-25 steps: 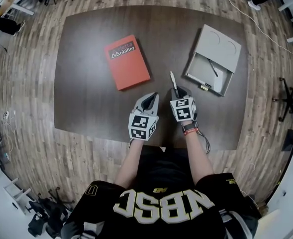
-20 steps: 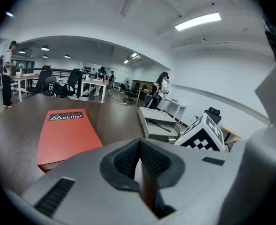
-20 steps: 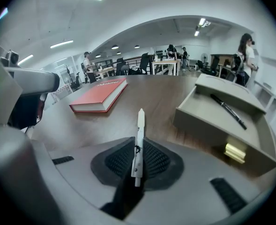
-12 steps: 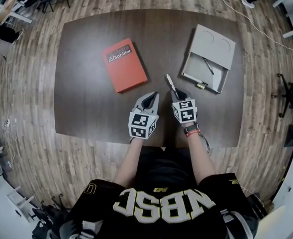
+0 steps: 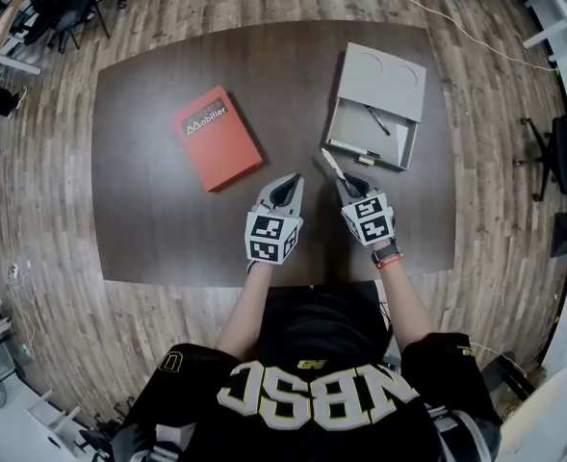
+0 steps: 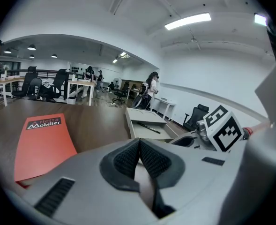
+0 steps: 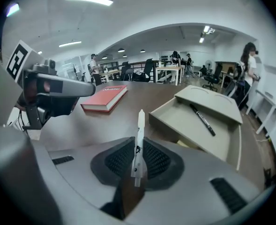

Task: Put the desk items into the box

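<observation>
1. Right gripper (image 7: 138, 159): its jaws were clenched on a slim white pen (image 7: 139, 125). The padded faces pressed on the pen's lower part, and the pen's tip pointed away from the person.
2. White pen: it was held just short of the near edge of the box (image 5: 352, 128) and had not yet been put inside.
3. Left gripper (image 6: 139, 154): its jaws were closed pad against pad with nothing between them. It sat just beside the right gripper, at the near middle of the table (image 5: 167, 229).
4. Box: a shallow grey tray lay on the right part of the table. Its grey lid (image 5: 384, 70) lay against the far side and bore two round recesses.
5. Black marker (image 5: 378, 120): it lay loose and slantwise inside the tray.
6. Red book (image 5: 218, 138): it lay flat on the left part of the table, well apart from the box and both grippers, with the white word "Mobilier" on its cover.
</observation>
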